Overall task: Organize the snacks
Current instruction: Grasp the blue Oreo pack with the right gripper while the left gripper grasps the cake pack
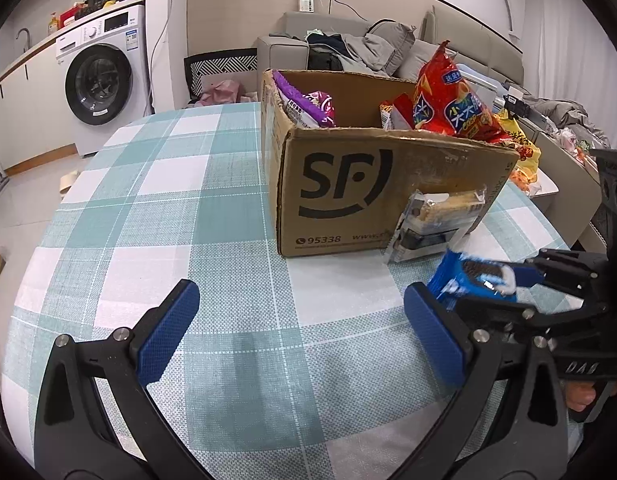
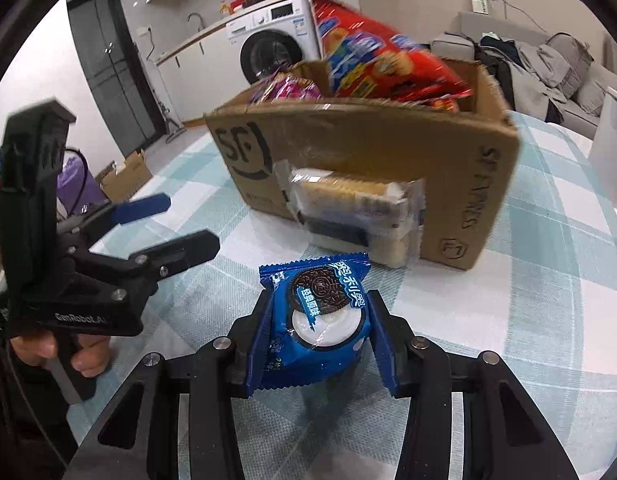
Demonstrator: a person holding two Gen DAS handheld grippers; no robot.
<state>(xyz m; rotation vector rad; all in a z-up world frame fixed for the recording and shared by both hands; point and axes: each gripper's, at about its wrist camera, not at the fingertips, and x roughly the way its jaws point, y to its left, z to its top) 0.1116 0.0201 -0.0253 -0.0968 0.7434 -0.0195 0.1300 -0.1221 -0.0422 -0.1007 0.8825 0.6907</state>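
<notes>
My right gripper (image 2: 318,322) is shut on a blue Oreo packet (image 2: 318,320) and holds it above the checked tablecloth; the packet also shows in the left wrist view (image 1: 474,276). My left gripper (image 1: 298,320) is open and empty over the cloth; it shows in the right wrist view (image 2: 180,224) at the left. A cardboard SF box (image 1: 388,184) holds a red snack bag (image 1: 448,100) and a purple bag (image 1: 308,106). Clear packets of wafer biscuits (image 1: 436,220) lean against the box front, also in the right wrist view (image 2: 356,212).
A yellow snack bag (image 1: 524,152) lies behind the box's right corner. The table (image 1: 148,200) has a teal and white checked cloth. A washing machine (image 1: 104,80) stands back left, a sofa with clothes (image 1: 372,48) behind. A white object (image 2: 610,152) stands at right.
</notes>
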